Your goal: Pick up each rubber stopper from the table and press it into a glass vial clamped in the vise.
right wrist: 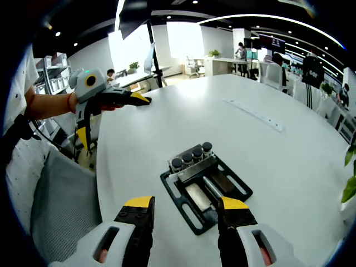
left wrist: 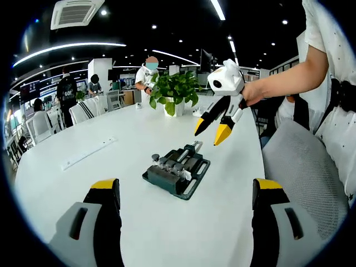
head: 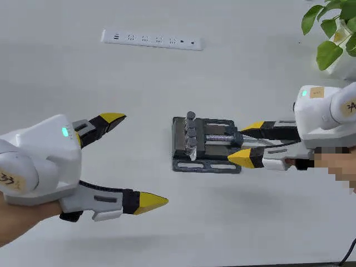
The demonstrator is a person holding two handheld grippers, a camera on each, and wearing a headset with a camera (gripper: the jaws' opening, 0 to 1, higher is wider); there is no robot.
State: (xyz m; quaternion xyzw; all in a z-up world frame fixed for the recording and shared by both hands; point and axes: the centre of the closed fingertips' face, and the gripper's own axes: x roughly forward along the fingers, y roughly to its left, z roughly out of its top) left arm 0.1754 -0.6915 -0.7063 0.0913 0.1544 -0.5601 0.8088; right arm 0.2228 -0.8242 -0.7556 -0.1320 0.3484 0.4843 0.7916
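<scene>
A small black vise (head: 204, 146) sits mid-table and clamps a row of glass vials (head: 191, 135), each capped with a dark rubber stopper (right wrist: 191, 156). The same vise (left wrist: 177, 170) lies ahead of my left gripper (left wrist: 186, 192), which is open and empty, well to the vise's left in the head view (head: 133, 161). My right gripper (head: 247, 143) is open with nothing held, its yellow tips at the vise's screw end (right wrist: 215, 188). No loose stopper is visible on the table.
A white power strip (head: 151, 39) lies at the far side of the white table (head: 111, 83). A potted plant (head: 332, 30) stands at the far right. A grey chair (left wrist: 300, 161) and people stand beyond the table edge.
</scene>
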